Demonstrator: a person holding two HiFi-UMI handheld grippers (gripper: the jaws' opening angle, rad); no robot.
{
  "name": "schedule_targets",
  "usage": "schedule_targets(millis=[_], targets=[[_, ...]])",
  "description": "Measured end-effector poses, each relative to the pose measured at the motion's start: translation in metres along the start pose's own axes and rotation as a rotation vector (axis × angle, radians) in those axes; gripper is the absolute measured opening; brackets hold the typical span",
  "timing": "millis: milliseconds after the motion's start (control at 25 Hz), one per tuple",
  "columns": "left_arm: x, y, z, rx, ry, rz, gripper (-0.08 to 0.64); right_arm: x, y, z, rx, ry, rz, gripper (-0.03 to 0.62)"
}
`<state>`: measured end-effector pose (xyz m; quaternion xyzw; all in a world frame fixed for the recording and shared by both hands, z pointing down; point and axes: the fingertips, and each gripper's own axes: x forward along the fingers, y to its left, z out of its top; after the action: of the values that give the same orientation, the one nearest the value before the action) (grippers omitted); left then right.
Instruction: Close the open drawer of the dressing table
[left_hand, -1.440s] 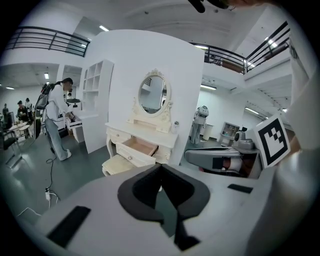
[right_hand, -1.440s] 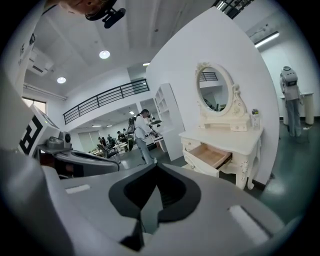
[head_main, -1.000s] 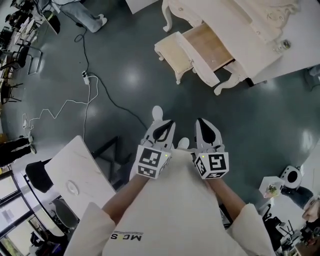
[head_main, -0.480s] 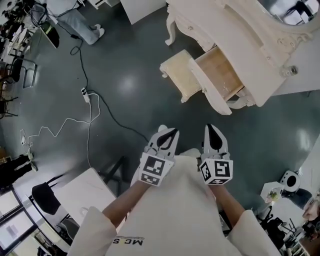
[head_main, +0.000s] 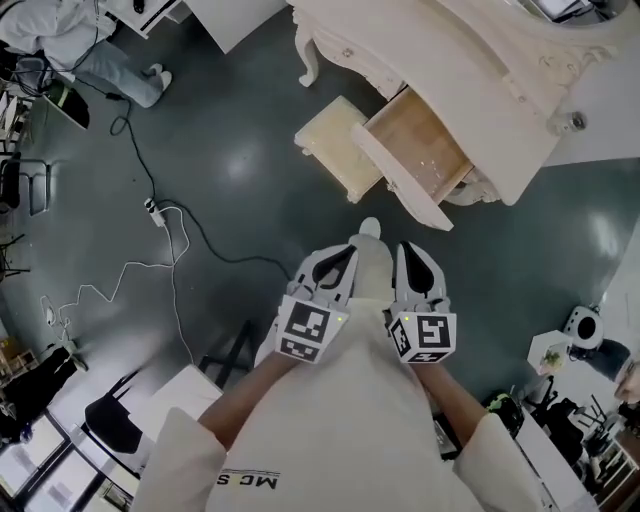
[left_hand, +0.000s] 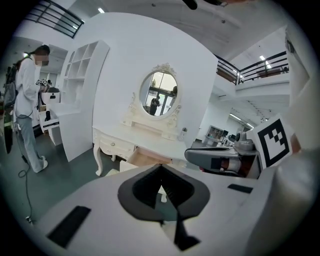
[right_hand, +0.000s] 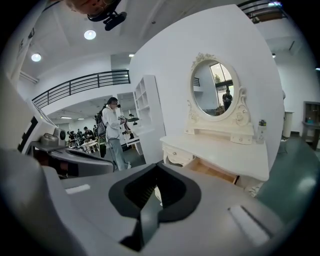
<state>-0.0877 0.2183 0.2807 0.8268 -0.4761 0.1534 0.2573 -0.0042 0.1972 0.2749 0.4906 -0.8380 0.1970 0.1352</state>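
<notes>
The cream dressing table (head_main: 480, 70) stands ahead at the upper right of the head view. Its open drawer (head_main: 415, 140) sticks out toward me, showing a bare wooden inside behind a cream drawer front (head_main: 398, 190). Both grippers hang side by side above the floor, short of the drawer and touching nothing. My left gripper (head_main: 348, 250) is shut and holds nothing. The right gripper (head_main: 405, 247) is likewise shut and holds nothing. The drawer (left_hand: 147, 159) shows beyond the left gripper (left_hand: 161, 166), and the drawer (right_hand: 215, 171) also shows beyond the right gripper (right_hand: 157, 165).
A cream stool (head_main: 335, 145) stands on the floor just left of the drawer. A small bottle (head_main: 575, 122) sits on the tabletop under an oval mirror (left_hand: 159, 94). A power strip with cables (head_main: 155, 212) lies on the floor to the left. A person (left_hand: 27, 105) stands by white shelving (left_hand: 82, 75).
The dressing table and drawer have shifted lower and left in the head view and look nearer. Both grippers stay shut, side by side, in much the same place.
</notes>
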Motion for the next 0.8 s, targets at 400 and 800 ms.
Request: schedule_targets(millis=[400,800], targets=[[0.063,0.003,0.034,0.076,0.062,0.002,0.009,0.048,-0.062,0.033,0.021,0.002,0.05,0.0],[0.125,0.0,0.032,0.133,0.091,0.062,0.011,0.088,-0.11,0.033,-0.021,0.061,0.152,0.001]])
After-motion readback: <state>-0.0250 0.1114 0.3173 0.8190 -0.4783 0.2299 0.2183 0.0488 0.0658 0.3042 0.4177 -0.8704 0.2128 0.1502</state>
